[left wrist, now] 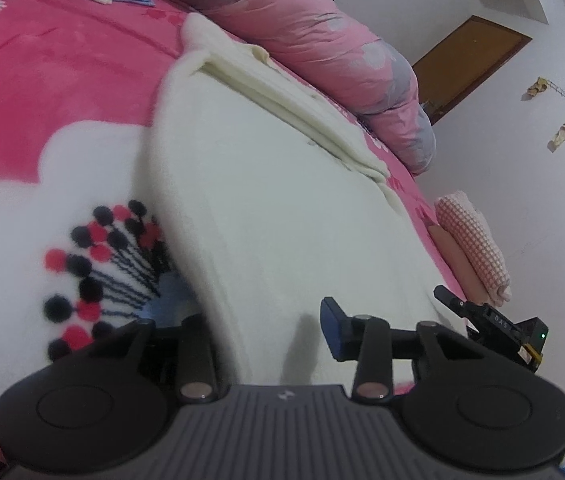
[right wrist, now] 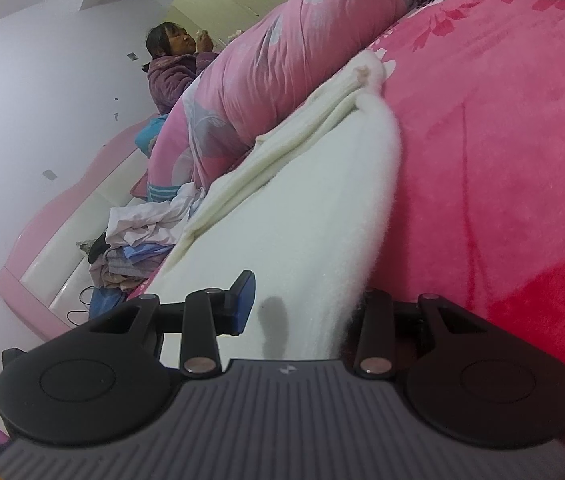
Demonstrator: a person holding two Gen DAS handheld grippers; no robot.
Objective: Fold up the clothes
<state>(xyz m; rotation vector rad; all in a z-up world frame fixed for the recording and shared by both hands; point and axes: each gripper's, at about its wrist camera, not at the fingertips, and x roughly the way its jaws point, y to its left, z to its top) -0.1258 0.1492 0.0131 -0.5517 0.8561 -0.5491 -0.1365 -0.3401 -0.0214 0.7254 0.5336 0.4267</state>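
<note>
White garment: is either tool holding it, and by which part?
Both appear to. The left tool and right tool each straddle the near edge of the white garment; firm pinching cannot be confirmed.

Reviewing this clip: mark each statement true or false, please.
1. The white garment lies on a pink blanket. True.
2. The door behind the bed is white. False: it is brown, set in a white wall.
3. A rolled pink quilt lies along the garment's far edge. True.
4. Both fingers of the left tool show clear of the cloth. False: only one blue-padded finger shows; the garment's edge hides the other.
5. The garment is spread out in a single layer. False: folded layers show along its far edge.
6. Black and red dots mark the blanket beside the left tool. True.
</note>
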